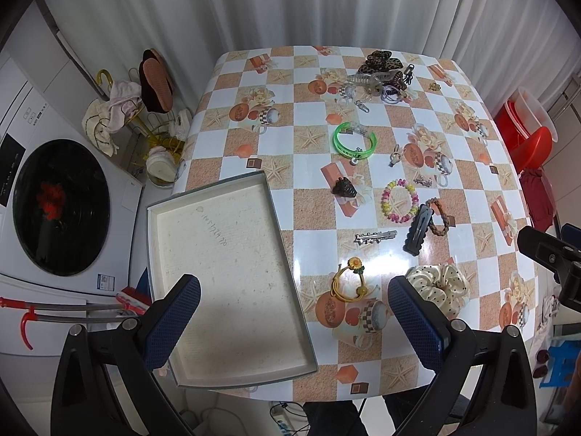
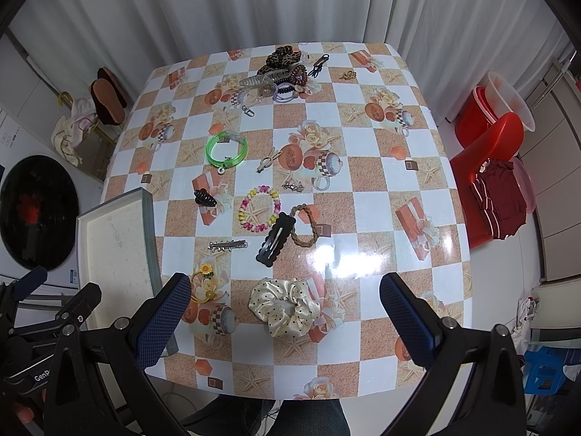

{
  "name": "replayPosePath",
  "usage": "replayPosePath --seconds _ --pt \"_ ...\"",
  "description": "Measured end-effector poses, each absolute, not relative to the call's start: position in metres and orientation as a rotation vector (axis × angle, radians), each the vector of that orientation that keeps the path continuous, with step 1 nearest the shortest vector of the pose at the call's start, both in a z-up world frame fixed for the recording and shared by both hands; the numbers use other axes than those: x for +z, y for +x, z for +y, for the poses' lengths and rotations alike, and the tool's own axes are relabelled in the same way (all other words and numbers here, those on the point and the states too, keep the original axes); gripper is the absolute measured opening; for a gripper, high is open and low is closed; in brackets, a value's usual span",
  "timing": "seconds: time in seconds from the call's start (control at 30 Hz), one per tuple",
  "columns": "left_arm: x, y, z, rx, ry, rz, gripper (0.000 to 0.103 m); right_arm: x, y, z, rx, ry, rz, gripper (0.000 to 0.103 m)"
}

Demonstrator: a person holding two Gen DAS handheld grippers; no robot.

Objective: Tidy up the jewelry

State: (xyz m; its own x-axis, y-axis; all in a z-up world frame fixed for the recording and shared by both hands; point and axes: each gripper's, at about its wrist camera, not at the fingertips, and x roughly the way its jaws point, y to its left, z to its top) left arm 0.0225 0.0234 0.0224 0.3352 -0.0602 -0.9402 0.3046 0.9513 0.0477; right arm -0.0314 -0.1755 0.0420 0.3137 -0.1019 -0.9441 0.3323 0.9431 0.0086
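A glossy checked oilcloth covers the table (image 1: 316, 123), with white curtains behind and a washer (image 1: 61, 207) on the floor to the left.

Left wrist view: the left gripper (image 1: 294, 318) hangs above the near edge, jaws spread wide and empty. Under its left finger lies the tray (image 1: 218, 370), a shallow cardboard box with a pale, rough lining and nothing in it. Just right of the tray, between the fingers, sits a yellow elastic tie (image 1: 350, 279) with a sunflower charm. It looks light and limp, best pinched at the charm or across the loop. Farther off lie a silver clip (image 1: 375, 236), a black snap clip (image 1: 419, 230) overlapping a braided band (image 1: 439, 219), a coil bracelet (image 1: 398, 200) and a stiff green bangle (image 1: 354, 140). The flat clips are thin, hard metal on slick cloth; they would likely slide, so grip them across their width.

Right wrist view: the right gripper (image 2: 285, 312) is likewise wide apart and holds nothing. A cream dotted scrunchie (image 2: 285, 310) lies between its fingers, soft, puffy satin that should squash easily and can be taken anywhere on its ring. A small dark claw (image 2: 205, 197) sits left of the bracelet, and a heap of claws and ties (image 2: 281, 69) crowds the far edge. The tray shows at near left.
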Motion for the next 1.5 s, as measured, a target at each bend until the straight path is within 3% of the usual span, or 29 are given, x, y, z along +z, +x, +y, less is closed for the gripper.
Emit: replayPosePath --seconds 1.13,1.5 --pt "0.021 0.025 0.026 -0.245 0.233 1.222 0.103 0.041 -0.035 -0.177 -0.291 0.224 1.226 0.103" --pt "-0.014 0.026 0.013 -0.236 0.231 1.303 0.103 0.012 -0.04 -0.197 -0.318 0.249 1.253 0.103"
